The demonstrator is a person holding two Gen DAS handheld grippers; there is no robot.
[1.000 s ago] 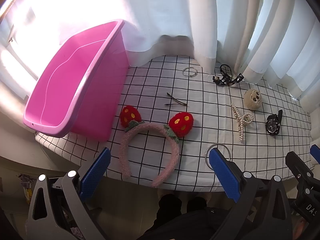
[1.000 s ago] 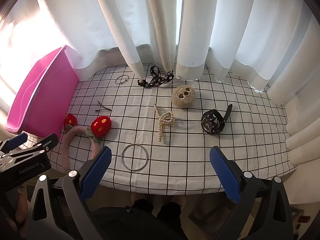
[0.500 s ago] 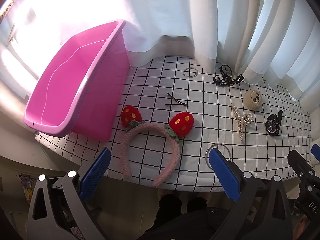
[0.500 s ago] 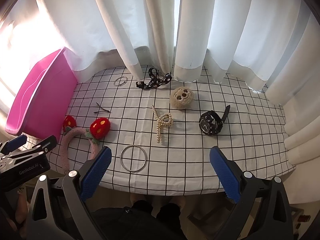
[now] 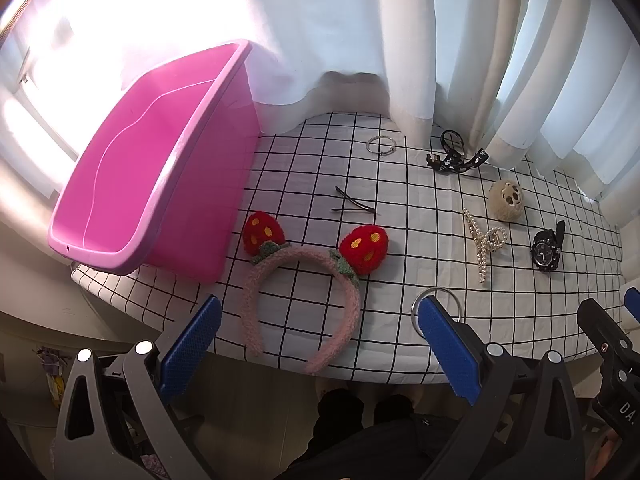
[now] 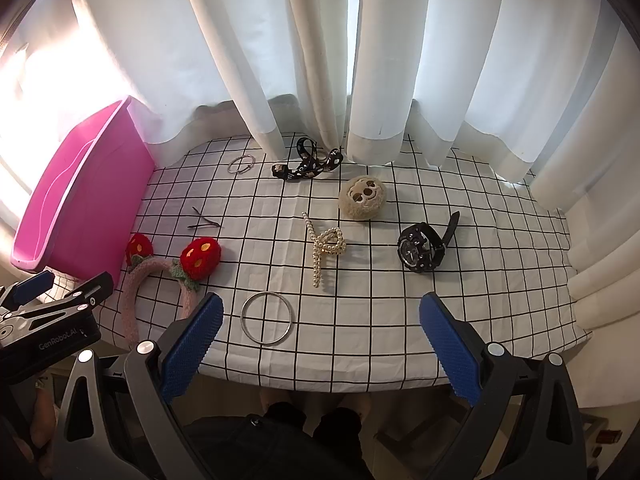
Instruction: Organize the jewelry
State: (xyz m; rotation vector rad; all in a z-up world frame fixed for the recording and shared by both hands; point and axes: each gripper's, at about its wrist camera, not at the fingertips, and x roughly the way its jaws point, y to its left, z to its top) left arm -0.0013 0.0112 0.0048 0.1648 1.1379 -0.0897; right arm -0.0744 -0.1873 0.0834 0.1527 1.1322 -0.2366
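On a black-and-white checked cloth lie a pink strawberry headband, a silver bangle, a pearl hair claw, a black watch, a beige plush clip, black hairpins, a small silver ring and a black ribbon tie. A pink bin stands at the left. My left gripper and right gripper are open and empty, above the table's near edge.
White curtains hang along the table's far side and drape onto it. The table's near edge lies just beyond the fingers, with dark trouser legs below it. The left gripper's body shows at the lower left of the right wrist view.
Both views have shifted only slightly; the right gripper has drawn back a little from the table. Nothing was taken hold of or moved.
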